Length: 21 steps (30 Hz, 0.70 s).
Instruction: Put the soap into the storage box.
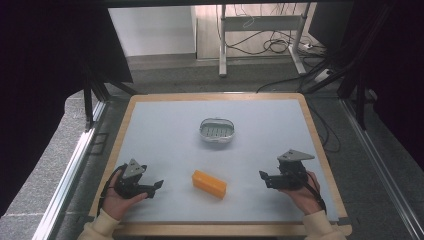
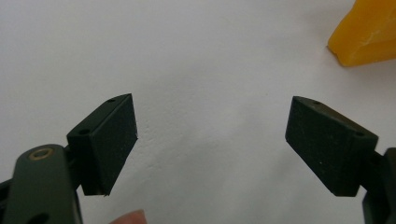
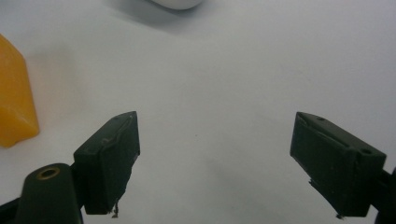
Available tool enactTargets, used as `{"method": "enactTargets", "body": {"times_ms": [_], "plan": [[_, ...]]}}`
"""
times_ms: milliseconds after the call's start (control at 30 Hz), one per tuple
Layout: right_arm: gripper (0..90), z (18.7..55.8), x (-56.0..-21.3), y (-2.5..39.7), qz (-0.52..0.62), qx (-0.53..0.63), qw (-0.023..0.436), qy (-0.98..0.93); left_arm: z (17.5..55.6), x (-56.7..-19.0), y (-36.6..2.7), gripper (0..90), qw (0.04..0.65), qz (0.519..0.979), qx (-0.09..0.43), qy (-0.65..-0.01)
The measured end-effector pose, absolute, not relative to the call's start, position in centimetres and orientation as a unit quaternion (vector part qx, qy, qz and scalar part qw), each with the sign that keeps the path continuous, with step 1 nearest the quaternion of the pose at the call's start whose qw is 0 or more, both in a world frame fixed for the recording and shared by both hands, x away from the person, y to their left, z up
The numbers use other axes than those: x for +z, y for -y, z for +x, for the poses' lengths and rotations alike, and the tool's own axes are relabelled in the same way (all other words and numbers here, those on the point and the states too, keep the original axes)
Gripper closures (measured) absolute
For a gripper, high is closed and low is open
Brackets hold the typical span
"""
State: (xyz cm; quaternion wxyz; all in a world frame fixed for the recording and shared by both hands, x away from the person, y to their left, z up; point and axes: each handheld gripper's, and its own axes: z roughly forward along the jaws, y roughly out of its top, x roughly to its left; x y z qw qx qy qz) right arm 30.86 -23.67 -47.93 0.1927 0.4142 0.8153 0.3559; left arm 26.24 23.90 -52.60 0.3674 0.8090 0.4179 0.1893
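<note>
Left tongs: the left tongs (image 1: 159,186) rest low at the near left of the table (image 1: 150,125), jaws spread wide with nothing between them, pointing right toward the orange block (image 1: 209,184).
Right tongs: the right tongs (image 1: 264,179) sit at the near right, jaws likewise released and bare, pointing left toward the same block.
Orange block: it lies flat on the table, near the front edge and between the two tongs, apart from both; its long side runs slantwise from far left to near right. In the left gripper view a corner of it (image 2: 369,32) shows at the upper right; in the right gripper view its end (image 3: 14,98) shows at the left.
Container: a small grey oval basket (image 1: 217,130) stands farther back, about mid-table, well apart from the block. Its inside shows a slotted floor and looks empty.
Risk, slip: the block looks smooth and waxy, so a grip near one end may let it pivot or squirt out.
Risk, push: jaws closing askew to the slanted sides would likely shove it across the table instead of catching it.
Risk, basket: the block looks long against the basket's opening, so it may catch the rim or tip the light basket if lowered crosswise.
</note>
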Motion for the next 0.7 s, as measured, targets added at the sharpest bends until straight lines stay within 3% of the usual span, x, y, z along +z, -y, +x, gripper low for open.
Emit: {"method": "enactTargets", "body": {"times_ms": [700], "plan": [[22.0, 31.2, -43.9, 20.0, 0.363, 0.335, 0.174, -0.852, 26.4, -52.6, -23.8, 17.2, 0.375, 0.807, 0.181, -0.418]]}}
